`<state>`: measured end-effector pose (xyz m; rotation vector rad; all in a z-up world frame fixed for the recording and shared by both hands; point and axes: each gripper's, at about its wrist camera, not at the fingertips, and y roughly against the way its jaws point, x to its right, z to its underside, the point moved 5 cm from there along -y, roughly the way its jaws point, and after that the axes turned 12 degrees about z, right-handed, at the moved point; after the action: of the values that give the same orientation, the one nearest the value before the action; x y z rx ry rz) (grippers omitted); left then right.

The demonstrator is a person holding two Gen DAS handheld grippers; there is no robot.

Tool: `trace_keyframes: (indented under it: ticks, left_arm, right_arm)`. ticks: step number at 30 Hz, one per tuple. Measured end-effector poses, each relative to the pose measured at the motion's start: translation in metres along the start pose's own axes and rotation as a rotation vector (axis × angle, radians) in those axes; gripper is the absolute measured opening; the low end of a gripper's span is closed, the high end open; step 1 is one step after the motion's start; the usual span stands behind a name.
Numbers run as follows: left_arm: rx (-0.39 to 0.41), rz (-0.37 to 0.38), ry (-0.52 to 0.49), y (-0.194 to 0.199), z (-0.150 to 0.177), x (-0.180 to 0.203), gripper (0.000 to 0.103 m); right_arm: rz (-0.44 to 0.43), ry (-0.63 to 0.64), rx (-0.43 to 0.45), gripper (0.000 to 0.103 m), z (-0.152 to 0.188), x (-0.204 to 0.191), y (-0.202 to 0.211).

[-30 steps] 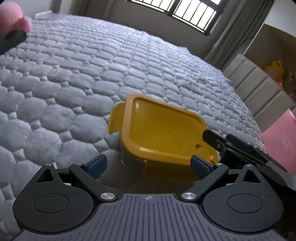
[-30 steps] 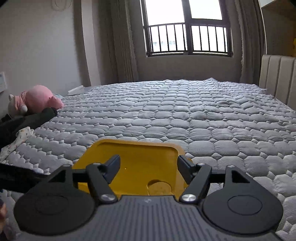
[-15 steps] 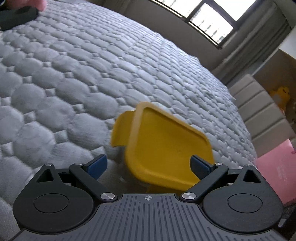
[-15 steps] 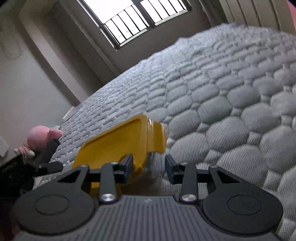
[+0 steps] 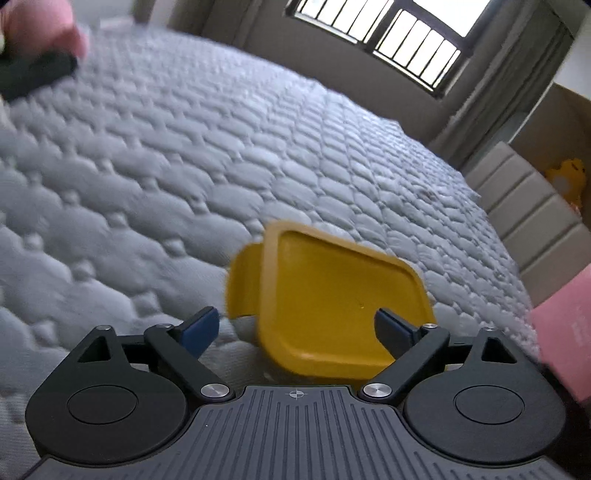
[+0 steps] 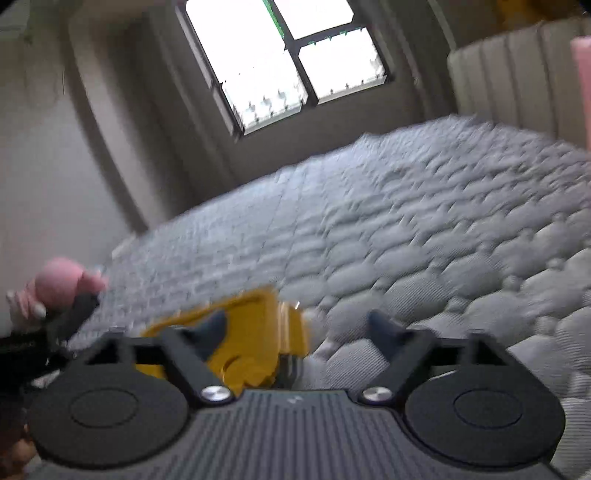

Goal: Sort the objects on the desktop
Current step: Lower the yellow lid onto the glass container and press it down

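Starting on the left, our left claw (image 5: pixel 297 326) stands wide and holds nothing. Its blue-padded fingertips (image 5: pixel 201 326) sit low over the grey quilted bed cover (image 5: pixel 184 155). Directly ahead of this claw, between the two fingers and slightly toward the right one, lies the yellow rectangular plastic container lid (image 5: pixel 332 291). It is tilted, with a clip flap hanging off its left edge. We cannot tell whether a clear box sits beneath it, as that area is blurred. Far ahead and to the left of this claw we see a pink plush toy (image 5: pixel 40 26) beside a dark object. At the right edge there is a pink flat box (image 5: pixel 565 325).

Moving on, our right claw (image 6: pixel 297 325) is also spread wide and empty. The same lid appears just ahead of its left finger (image 6: pixel 210 328), off the centre line. The quilt lies bare ahead of the right finger. Beyond it are the window (image 6: pixel 280 59) and a beige padded headboard (image 6: pixel 509 85).

We judge the sorting to be barely advanced. The lid rests loose on the bed, gripped by neither claw, and no destination bin or bench is in view. What remains, as far as we can see, is to grasp the lid and carry it to wherever it belongs. The pink items may need the same.
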<state>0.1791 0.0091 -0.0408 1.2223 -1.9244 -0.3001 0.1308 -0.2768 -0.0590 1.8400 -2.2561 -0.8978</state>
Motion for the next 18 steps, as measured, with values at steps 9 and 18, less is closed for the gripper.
trace_keyframes:
  ticks: [9, 18]
  left_arm:
    - [0.043, -0.001, 0.075, 0.030, 0.001, -0.005, 0.099]
    - [-0.068, 0.130, 0.113, -0.041, -0.020, 0.008, 0.098]
  right_arm:
    - [-0.020, -0.009, 0.007, 0.082, -0.003, 0.004, 0.050]
    - [-0.023, -0.065, -0.114, 0.052, 0.008, 0.017, 0.019]
